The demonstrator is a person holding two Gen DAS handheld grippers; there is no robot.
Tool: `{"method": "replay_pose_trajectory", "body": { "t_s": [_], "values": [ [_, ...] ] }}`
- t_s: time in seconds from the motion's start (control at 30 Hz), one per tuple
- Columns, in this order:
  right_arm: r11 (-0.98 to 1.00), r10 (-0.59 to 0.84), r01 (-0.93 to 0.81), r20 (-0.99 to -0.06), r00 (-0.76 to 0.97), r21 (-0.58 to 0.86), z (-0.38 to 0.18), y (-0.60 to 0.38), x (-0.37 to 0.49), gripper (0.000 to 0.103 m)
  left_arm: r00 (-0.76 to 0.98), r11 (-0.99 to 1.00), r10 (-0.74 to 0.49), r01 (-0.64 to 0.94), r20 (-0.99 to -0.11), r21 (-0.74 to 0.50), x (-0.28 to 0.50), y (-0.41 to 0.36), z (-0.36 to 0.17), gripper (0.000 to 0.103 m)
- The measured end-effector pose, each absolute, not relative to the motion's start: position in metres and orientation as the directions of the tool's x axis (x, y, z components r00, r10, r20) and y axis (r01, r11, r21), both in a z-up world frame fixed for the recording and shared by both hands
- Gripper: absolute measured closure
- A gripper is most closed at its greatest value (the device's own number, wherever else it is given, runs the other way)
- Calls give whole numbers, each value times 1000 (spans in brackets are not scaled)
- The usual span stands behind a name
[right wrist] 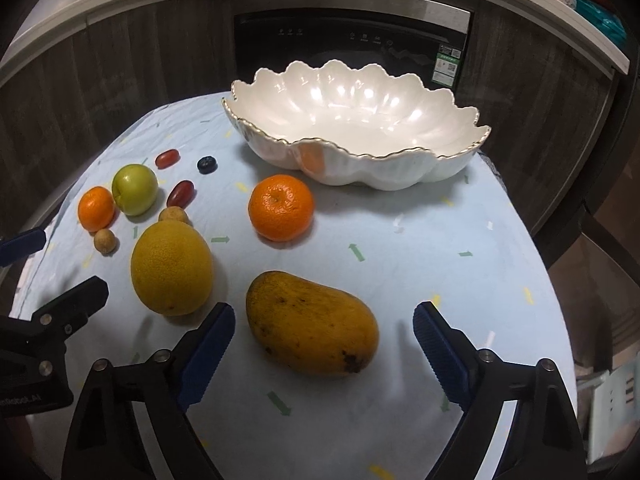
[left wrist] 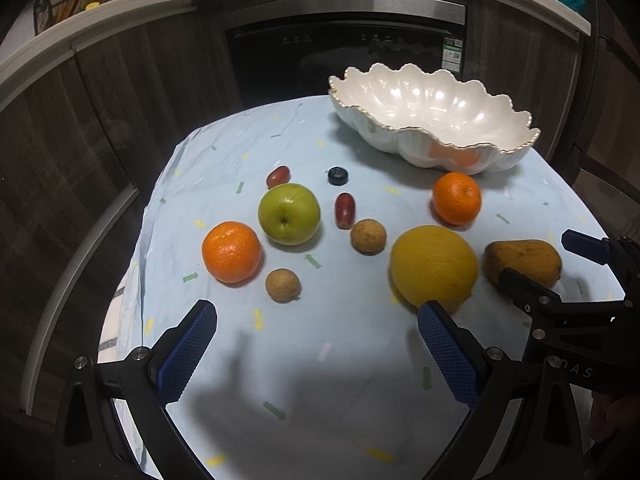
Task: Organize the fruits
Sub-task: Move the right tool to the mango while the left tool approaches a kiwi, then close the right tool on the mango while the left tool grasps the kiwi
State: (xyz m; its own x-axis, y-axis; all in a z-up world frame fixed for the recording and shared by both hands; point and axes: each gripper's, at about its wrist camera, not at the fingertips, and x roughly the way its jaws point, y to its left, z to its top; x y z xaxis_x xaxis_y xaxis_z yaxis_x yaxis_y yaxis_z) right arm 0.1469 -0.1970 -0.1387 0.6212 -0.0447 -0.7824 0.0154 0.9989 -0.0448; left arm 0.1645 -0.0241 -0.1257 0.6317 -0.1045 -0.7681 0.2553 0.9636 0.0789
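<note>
your right gripper stands wide open with the mango lying between its blue pads, neither pad touching it; nothing is held. your left gripper is also wide open and empty, over bare tablecloth.

in the right wrist view, the white scalloped bowl sits at 12 o'clock on the table's far side. an orange lies just in front of the bowl, apart from it. the yellow round fruit lies at 9 o'clock from the mango, near it but not touching.

in the left wrist view, a second orange touches or nearly touches the green apple at its 1 o'clock. two small brown fruits, two red grapes and a dark berry lie scattered around the apple, each apart from the others.
</note>
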Motion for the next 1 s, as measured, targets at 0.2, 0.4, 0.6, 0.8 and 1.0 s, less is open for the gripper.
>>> {"method": "replay_pose_trajectory", "body": {
  "t_s": [0.2,0.4,0.6,0.8,1.0],
  "values": [
    [999,-48,10,-791,610,-53,-145,-192,153,17,626,969,-90,236,-775,78,177,-18,-134,7],
    [998,-56,13,-799,599,-60,-150,-190,156,20,618,973,-80,218,-782,73,191,-14,-143,16],
    [998,-56,25,-808,586,-51,-153,-191,159,27,595,975,-89,217,-799,53,198,-14,-152,31],
    [999,-45,26,-812,582,-37,-155,-191,160,30,570,977,-93,211,-816,35,204,-15,-160,44],
    [999,-33,27,-809,587,-21,-157,-193,161,31,586,978,-97,206,-804,32,207,-14,-160,60]
  ]
}}
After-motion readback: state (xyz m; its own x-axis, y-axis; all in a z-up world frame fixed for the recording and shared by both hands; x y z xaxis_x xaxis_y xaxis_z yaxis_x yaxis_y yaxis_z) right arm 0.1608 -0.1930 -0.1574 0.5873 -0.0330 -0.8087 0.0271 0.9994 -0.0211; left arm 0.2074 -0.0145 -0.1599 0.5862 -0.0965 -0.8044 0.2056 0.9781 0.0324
